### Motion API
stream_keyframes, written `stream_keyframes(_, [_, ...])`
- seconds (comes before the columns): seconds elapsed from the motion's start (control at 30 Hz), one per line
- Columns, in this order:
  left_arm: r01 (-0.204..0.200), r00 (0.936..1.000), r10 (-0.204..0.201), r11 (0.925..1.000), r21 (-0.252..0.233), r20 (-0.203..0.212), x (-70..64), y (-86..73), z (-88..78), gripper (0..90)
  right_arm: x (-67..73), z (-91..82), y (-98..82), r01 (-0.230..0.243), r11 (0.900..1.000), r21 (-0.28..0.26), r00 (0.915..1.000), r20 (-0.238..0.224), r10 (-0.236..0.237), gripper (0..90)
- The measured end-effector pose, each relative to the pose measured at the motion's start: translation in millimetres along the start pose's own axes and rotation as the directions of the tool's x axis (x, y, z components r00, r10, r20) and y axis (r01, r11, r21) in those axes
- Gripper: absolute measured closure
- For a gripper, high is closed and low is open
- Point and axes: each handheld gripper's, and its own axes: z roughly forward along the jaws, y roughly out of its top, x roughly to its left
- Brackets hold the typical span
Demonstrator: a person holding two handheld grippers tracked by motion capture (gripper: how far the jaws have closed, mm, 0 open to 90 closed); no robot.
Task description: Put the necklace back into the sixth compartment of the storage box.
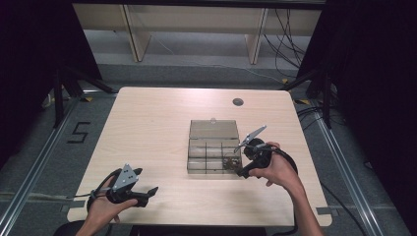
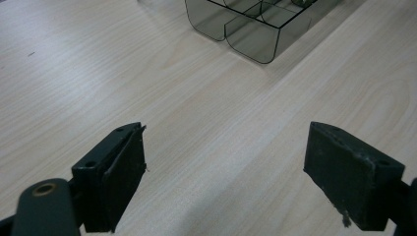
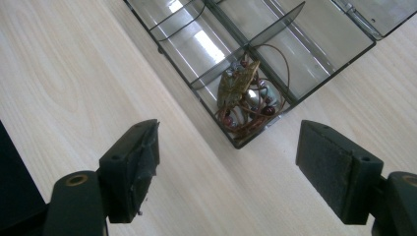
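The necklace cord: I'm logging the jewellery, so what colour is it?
Brown, with dark red beads; the right gripper view shows the necklace best.

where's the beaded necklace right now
The beaded necklace lies coiled in a corner compartment of the open smoky plastic box; in the high view that is the box's near right corner, just beside the right gripper.

Far end of clear box cut off by top edge, lid cut off too, tangled beads too small to tell
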Motion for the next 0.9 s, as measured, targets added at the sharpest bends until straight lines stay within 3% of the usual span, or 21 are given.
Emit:
stream_keyframes(0.03, [0.022, 0.9997, -0.022, 0.9997, -0.013, 0.009, -1.7, -0.1, 0.9, 15.2, -1.1, 0.1, -0.5, 0.017, 1.0, -0.007, 0.9999, 0.0, -0.017, 24.9])
stream_keyframes(0.2, [-0.001, 1.0, 0.001, 1.0, -0.001, -0.001, -0.4, 0.2, -0.7, 15.2, 1.4, -0.3, -3.5, -0.006, 1.0, -0.007, 1.0, 0.002, 0.006, 23.9])
stream_keyframes(0.3, [0.002, 1.0, -0.002, 1.0, -0.003, -0.002, -0.4, 0.2, -0.6, 15.1, 1.0, 0.5, -4.4, 0.01, 1.0, -0.018, 0.9999, 0.006, -0.01, 23.7])
stream_keyframes(0.4, [0.001, 1.0, -0.001, 1.0, 0.0, -0.007, -0.5, 0.2, -0.4, 15.1, 4.4, -0.2, -6.4, -0.017, 1.0, -0.013, 0.9998, 0.01, 0.018, 22.7])
stream_keyframes(0.53, [0.002, 1.0, -0.002, 1.0, -0.003, -0.003, -0.4, 0.2, -0.7, 15.1, 4.4, 0.2, -7.8, 0.001, 1.0, -0.022, 1.0, 0.01, -0.001, 22.2])
stream_keyframes(0.57, [0.003, 1.0, -0.003, 1.0, -0.004, -0.003, -0.5, 0.2, -0.6, 15.2, 5.9, 0.0, -8.6, -0.017, 1.0, -0.017, 0.9998, 0.009, 0.017, 22.1])
stream_keyframes(0.6, [0.001, 1.0, -0.001, 1.0, -0.003, -0.005, -0.4, 0.2, -0.6, 15.1, 5.7, 1.0, -10.0, -0.003, 1.0, -0.025, 1.0, 0.006, 0.003, 21.9])
stream_keyframes(0.73, [0.009, 0.9999, -0.009, 0.9999, -0.007, -0.007, -1.1, 0.1, 0.1, 15.1, 7.3, 1.5, -12.9, -0.018, 0.999, -0.027, 0.9998, 0.007, 0.018, 21.5])
stream_keyframes(0.83, [-0.012, 0.9999, 0.012, 0.9999, -0.002, -0.008, -0.1, 0.5, -0.4, 15.1, 6.6, 4.0, -16.4, -0.013, 0.999, -0.032, 0.9999, 0.01, 0.013, 21.2])
stream_keyframes(0.9, [0.002, 1.0, -0.002, 0.9999, -0.014, -0.004, -1.0, 0.4, 0.1, 15.1, 6.1, 4.2, -17.0, -0.008, 0.999, -0.034, 0.9999, 0.011, 0.008, 21.1])
